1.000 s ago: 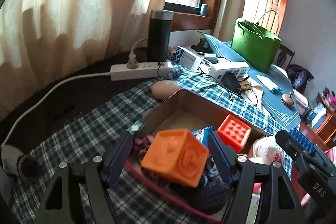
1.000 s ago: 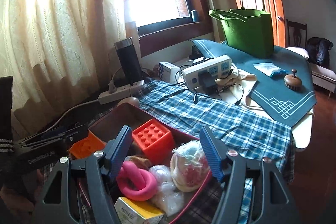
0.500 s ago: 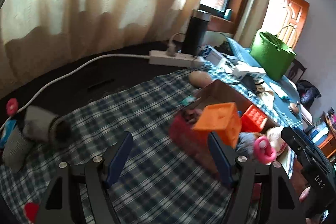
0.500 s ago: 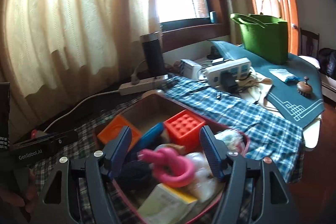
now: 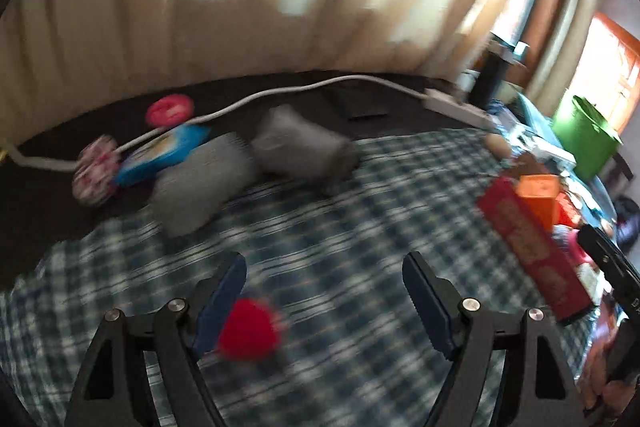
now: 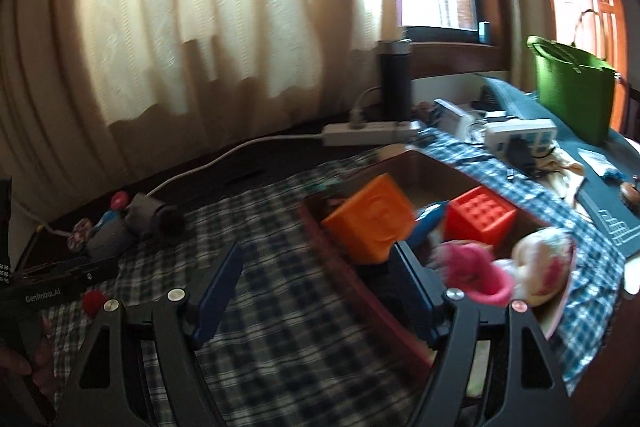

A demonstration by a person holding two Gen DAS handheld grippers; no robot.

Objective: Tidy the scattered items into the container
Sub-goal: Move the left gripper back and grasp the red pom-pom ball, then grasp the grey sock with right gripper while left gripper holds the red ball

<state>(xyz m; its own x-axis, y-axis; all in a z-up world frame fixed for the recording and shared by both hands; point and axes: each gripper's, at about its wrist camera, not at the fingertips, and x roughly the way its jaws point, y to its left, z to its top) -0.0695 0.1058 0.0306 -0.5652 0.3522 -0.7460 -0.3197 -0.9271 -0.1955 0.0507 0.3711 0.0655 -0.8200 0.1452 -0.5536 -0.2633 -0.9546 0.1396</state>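
Far-left cluster: a pink disc (image 5: 170, 110), a floral ball (image 5: 95, 171) and a blue packet (image 5: 162, 155) lie near the white cable (image 5: 280, 93) at the edge of the dark surface, well apart from the box; all blurred.
Grey rolls: two grey fabric rolls (image 5: 256, 167) lie touching each other where the checked cloth (image 5: 360, 211) begins. They look soft and light, likely to squash under the pads; a grip across the middle of one roll seems safest.
Red pom-pom: a small fuzzy red ball (image 5: 248, 333) lies on the cloth just beside the left finger of the left gripper (image 5: 324, 301). It is probably near weightless and compressible, so it wants centring between the pads and a full close, or it may roll off.
Left gripper: jaws wide apart, nothing between them; it points at the loose items.
Right gripper (image 6: 316, 287): jaws apart and empty, over the cloth at the near-left wall of the box.
Container: the red box (image 6: 340, 255) sits to the right on the cloth, already holding an orange cube (image 6: 370, 223), a red studded block (image 6: 478, 219), a pink ring (image 6: 476, 273) and a pale floral ball (image 6: 542, 261).
Background right: a power strip (image 6: 372, 133), a dark flask (image 6: 395, 79) and a green bag (image 6: 574, 91), not part of the tidying.
Step in hand: likely the left tool going for the pom-pom, the nearest item.
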